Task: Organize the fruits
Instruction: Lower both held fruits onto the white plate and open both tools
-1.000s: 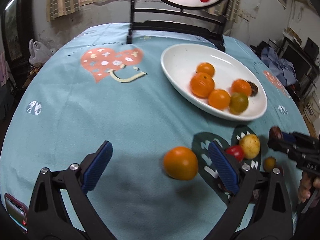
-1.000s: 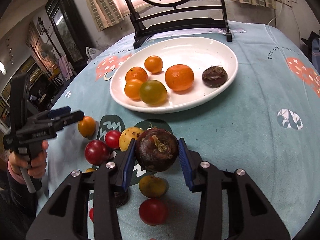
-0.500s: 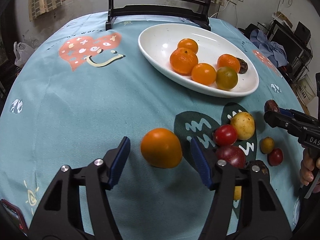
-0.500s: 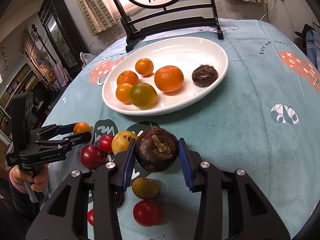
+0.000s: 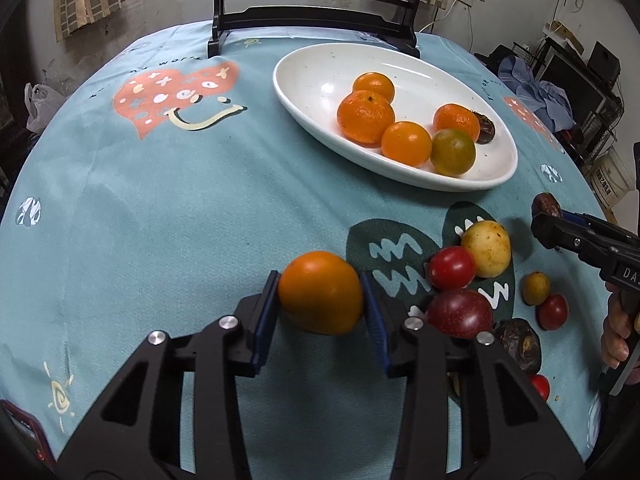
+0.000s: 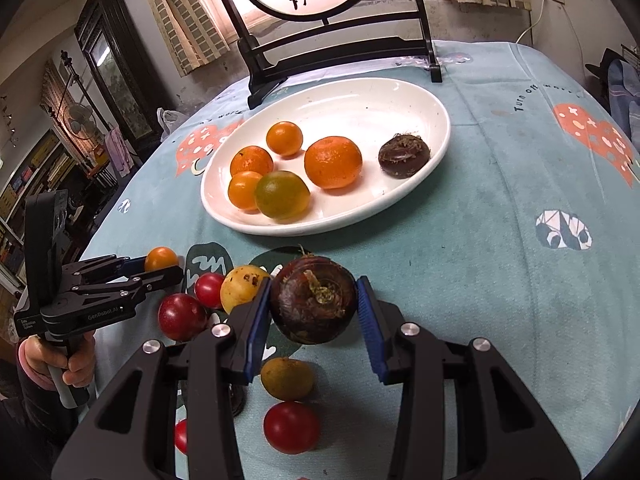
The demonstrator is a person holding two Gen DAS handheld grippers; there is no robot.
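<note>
Nearest the left camera, the left gripper (image 5: 321, 308) is closing, its blue pads (image 5: 267, 320) already touching both sides of an orange (image 5: 321, 292) on the teal tablecloth (image 5: 160, 208). Just right of it lies a loose cluster: a dark red fruit (image 5: 460, 313), a small red one (image 5: 452, 267), a yellow one (image 5: 486, 248) and a wrinkled brown one (image 5: 518, 344), with a small olive fruit (image 5: 536, 288) and another red one (image 5: 553, 311) beyond.

Nearest the right camera, the right gripper (image 6: 314, 312) stands narrowly open, clamped on a dark brown chestnut (image 6: 313, 305), held above that cluster. Below it lie an olive fruit (image 6: 286, 377) and a red one (image 6: 291, 426). A hand (image 6: 60, 364) at the left edge grips the other tool's handle.

Farther off sits the white oval plate (image 6: 360, 92), holding four oranges, one greenish citrus (image 6: 282, 194) and, apart on its right side, another chestnut (image 6: 404, 157). Behind the plate stands a black stand (image 6: 340, 52) with a round painted panel.
</note>
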